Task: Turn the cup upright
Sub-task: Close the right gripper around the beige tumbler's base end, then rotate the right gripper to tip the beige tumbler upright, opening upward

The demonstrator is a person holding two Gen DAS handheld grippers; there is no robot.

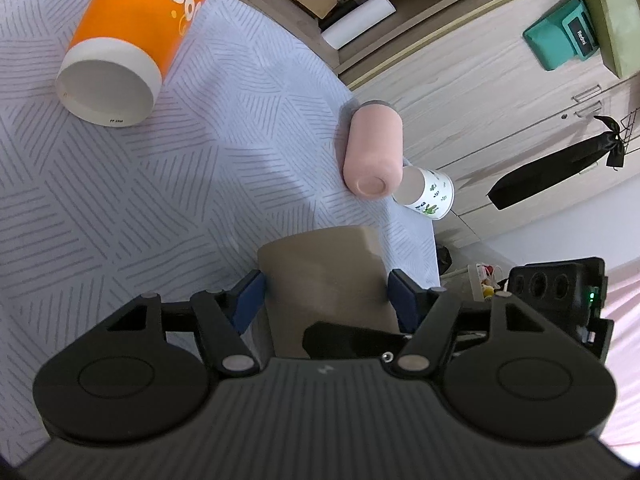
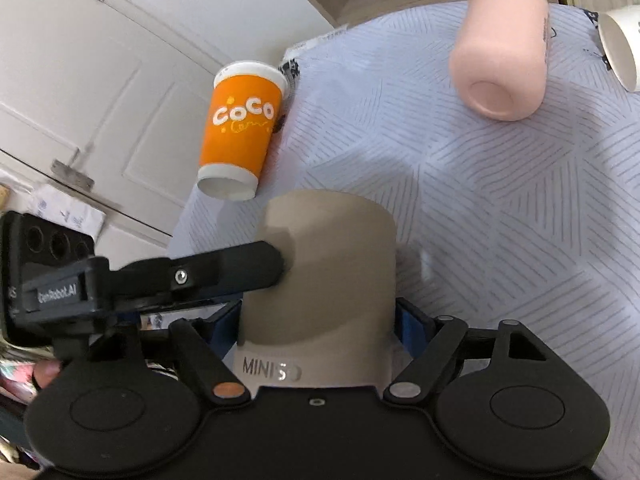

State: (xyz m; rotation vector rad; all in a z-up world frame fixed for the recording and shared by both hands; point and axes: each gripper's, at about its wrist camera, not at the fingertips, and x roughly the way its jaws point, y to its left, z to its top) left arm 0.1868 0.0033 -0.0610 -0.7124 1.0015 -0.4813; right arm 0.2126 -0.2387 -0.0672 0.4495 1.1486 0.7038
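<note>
A taupe MINISO cup (image 1: 324, 276) is gripped by both grippers above the patterned cloth. My left gripper (image 1: 326, 300) is shut on it, blue pads on both sides. My right gripper (image 2: 320, 320) is shut on the same cup (image 2: 328, 272), near its lid band, with the closed base pointing away from the camera. One finger of the left gripper (image 2: 240, 268) presses on the cup's left side in the right wrist view.
An orange COCO paper cup (image 1: 136, 36) (image 2: 240, 132) lies on its side on the cloth-covered table (image 1: 120, 200). A pink cup (image 1: 374, 148) (image 2: 504, 48) lies on its side beside a white printed paper cup (image 1: 430, 196) at the table edge. Wooden cabinets (image 1: 480, 72) stand beyond.
</note>
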